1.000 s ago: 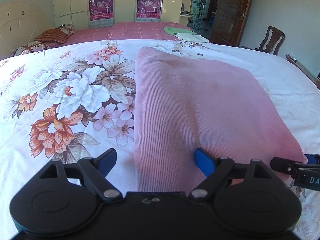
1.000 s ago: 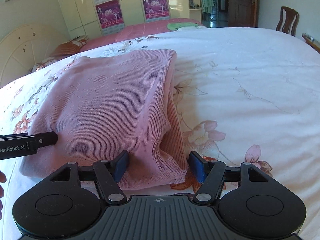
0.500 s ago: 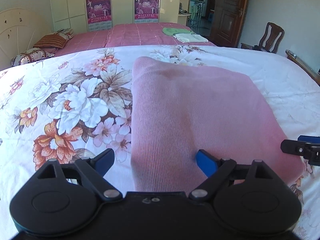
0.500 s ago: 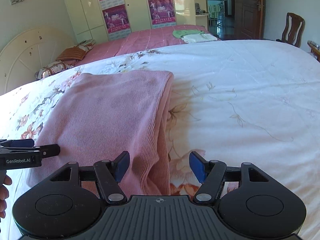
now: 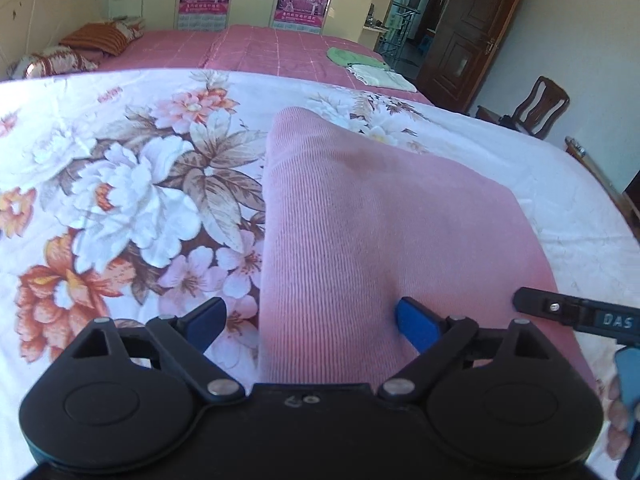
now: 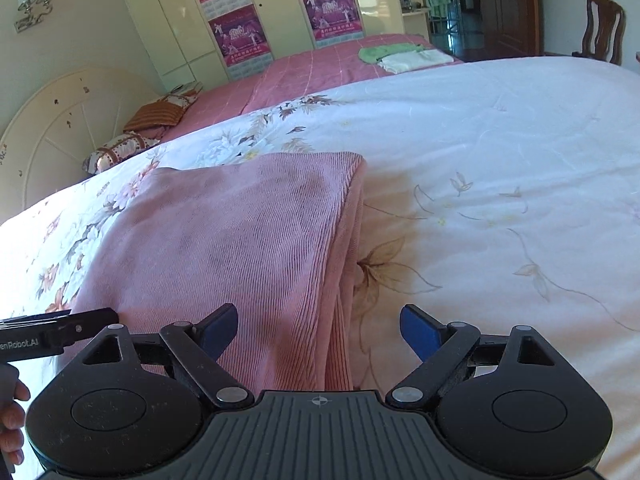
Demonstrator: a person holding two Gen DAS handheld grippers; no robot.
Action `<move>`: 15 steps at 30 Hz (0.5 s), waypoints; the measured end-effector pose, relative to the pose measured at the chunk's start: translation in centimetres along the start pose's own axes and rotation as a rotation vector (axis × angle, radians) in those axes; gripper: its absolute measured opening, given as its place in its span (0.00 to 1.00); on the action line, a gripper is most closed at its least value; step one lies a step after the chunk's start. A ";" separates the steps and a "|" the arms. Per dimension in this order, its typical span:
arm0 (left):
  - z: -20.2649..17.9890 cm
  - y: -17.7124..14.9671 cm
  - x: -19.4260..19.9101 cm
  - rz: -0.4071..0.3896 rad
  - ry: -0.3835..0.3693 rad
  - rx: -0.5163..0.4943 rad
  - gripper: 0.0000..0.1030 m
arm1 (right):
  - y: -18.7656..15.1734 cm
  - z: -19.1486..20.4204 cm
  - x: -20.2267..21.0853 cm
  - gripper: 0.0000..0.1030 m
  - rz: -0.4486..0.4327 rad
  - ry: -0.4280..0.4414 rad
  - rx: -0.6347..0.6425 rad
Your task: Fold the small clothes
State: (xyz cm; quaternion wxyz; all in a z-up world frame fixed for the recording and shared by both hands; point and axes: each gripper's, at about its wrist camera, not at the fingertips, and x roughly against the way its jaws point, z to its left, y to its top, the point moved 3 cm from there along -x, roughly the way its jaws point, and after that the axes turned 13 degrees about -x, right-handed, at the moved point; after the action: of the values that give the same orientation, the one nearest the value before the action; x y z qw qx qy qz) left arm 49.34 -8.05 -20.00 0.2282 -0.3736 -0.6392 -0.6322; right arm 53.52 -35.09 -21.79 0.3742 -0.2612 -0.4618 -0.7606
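- Sweater (image 5: 384, 232), folded, lies flat on the floral quilt (image 5: 120, 184).
- Left gripper (image 5: 308, 320) gapes over its near-left edge.
- Right gripper (image 6: 320, 328), jaws just widened, straddles its near-right edge, clamping nothing.
- Far off: green cloth (image 6: 380, 53), chair (image 6: 604, 28).

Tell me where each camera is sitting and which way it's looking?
Left wrist: on the left gripper, looking down across the pink garment's left edge; own open fingers show, plus the right gripper's tip.
Right wrist: on the right gripper, over the garment's right edge; open fingers, a hand.
Shared: garment, floral bedspread, far wardrobe.
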 end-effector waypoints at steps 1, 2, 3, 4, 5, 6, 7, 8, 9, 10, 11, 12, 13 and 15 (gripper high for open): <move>0.2 0.0 -0.3 0.002 -0.022 0.018 0.87 | 0.1 -0.1 -0.4 0.85 0.004 0.003 -0.002; 0.3 0.0 -0.6 0.002 -0.047 0.037 0.83 | 0.2 -0.1 -0.7 0.85 0.008 0.013 -0.006; 0.3 0.0 -0.9 0.002 -0.067 0.050 0.76 | 0.2 -0.1 -0.9 0.84 0.012 0.023 -0.006; 0.2 0.1 -1.0 -0.002 -0.090 0.050 0.71 | 0.3 0.0 -1.1 0.84 0.014 0.038 -0.006; 0.1 0.2 -1.2 -0.003 -0.108 0.050 0.64 | 0.3 0.1 -1.2 0.84 0.021 0.058 -0.012; 0.0 0.3 -1.2 -0.002 -0.113 0.052 0.61 | 0.3 0.2 -1.4 0.75 0.025 0.066 -0.011; 0.0 0.3 -1.2 -0.001 -0.120 0.054 0.60 | 0.3 0.4 -1.5 0.68 0.025 0.065 -0.001; 0.1 0.4 -1.1 -0.001 -0.127 0.060 0.54 | 0.3 0.6 -1.4 0.55 0.035 0.078 -0.002; 0.1 0.5 -0.9 -0.004 -0.134 0.064 0.45 | 0.4 0.6 -1.3 0.37 0.056 0.109 -0.026; 0.0 0.7 -0.6 -0.008 -0.138 0.060 0.42 | 0.5 0.5 -1.3 0.32 0.068 0.123 -0.043; -0.2 0.8 -0.3 -0.010 -0.135 0.047 0.38 | 0.5 0.5 -1.2 0.32 0.073 0.125 -0.045; -0.5 1.0 -0.3 -0.010 -0.127 0.031 0.38 | 0.5 0.2 -1.4 0.32 0.077 0.128 -0.056; -0.7 1.1 -0.5 -0.006 -0.112 0.013 0.38 | 0.5 0.0 -1.6 0.32 0.079 0.134 -0.076; -1.2 1.2 -0.8 -0.005 -0.085 -0.013 0.38 | 0.7 0.3 -1.7 0.32 0.077 0.131 -0.085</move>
State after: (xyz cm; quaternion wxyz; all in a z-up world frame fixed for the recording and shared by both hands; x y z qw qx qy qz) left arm 50.51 -9.47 -19.78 0.1972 -0.3999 -0.6452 -0.6204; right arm 55.13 -34.48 -22.55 0.4209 -0.2441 -0.3935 -0.7800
